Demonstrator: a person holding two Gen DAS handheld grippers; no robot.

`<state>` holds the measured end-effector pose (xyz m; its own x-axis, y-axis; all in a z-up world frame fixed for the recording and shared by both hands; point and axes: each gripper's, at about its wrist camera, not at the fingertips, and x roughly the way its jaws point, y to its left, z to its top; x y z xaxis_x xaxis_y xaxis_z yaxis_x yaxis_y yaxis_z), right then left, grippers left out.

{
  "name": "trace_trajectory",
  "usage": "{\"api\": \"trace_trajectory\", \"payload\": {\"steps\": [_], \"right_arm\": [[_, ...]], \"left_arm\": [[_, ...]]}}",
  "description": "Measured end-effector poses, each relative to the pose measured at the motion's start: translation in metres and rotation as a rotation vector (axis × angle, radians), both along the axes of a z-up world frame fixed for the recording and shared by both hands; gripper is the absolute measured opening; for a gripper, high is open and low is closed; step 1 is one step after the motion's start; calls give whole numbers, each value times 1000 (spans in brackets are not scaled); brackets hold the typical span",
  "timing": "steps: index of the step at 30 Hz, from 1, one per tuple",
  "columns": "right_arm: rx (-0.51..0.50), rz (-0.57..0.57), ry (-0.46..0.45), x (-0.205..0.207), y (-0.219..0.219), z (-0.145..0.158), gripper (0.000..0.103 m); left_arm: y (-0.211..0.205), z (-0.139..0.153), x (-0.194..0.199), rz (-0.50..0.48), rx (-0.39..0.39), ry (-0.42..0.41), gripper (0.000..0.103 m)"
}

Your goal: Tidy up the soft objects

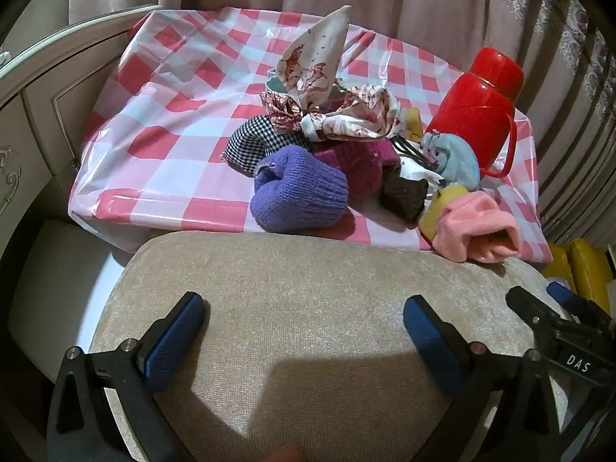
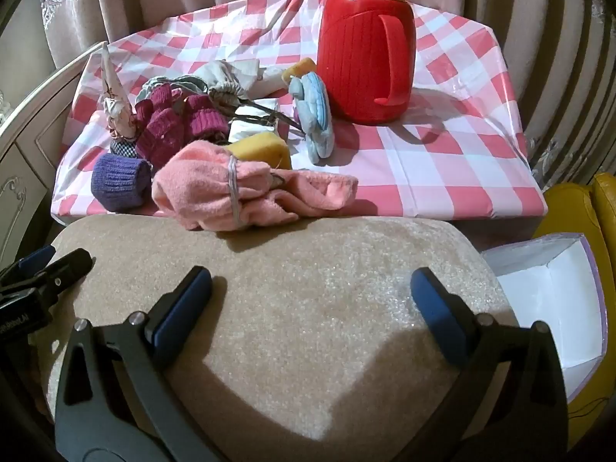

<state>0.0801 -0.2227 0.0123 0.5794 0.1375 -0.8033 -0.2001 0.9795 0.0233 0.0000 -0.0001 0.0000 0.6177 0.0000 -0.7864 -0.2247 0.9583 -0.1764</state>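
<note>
A heap of soft things lies on a pink checked tablecloth (image 1: pixel 173 77): a purple knit piece (image 1: pixel 298 192), a pink knit bundle (image 1: pixel 477 227) bound with a band, magenta gloves (image 2: pixel 173 127), a yellow sponge (image 2: pixel 261 150), a light blue plush (image 2: pixel 315 115), a patterned scarf (image 1: pixel 319 69) and a checked cloth (image 1: pixel 250 144). My left gripper (image 1: pixel 304 319) is open and empty over a beige cushion (image 1: pixel 308 288), short of the heap. My right gripper (image 2: pixel 312 296) is open and empty over the same cushion (image 2: pixel 308 269), just before the pink bundle (image 2: pixel 215 192).
A red thermos jug (image 2: pixel 365 50) stands on the table behind the heap. A white open box (image 2: pixel 558 300) sits low at the right beside a yellow seat (image 2: pixel 569 208). A cream cabinet (image 1: pixel 34 107) is at the left. Curtains hang behind.
</note>
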Motion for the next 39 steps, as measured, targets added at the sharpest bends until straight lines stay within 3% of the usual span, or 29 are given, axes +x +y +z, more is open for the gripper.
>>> {"api": "trace_trajectory", "payload": {"steps": [39], "right_arm": [[3, 0, -6, -5, -1, -1, 103]], "left_arm": [[0, 0, 0, 0, 0, 1, 103]]}}
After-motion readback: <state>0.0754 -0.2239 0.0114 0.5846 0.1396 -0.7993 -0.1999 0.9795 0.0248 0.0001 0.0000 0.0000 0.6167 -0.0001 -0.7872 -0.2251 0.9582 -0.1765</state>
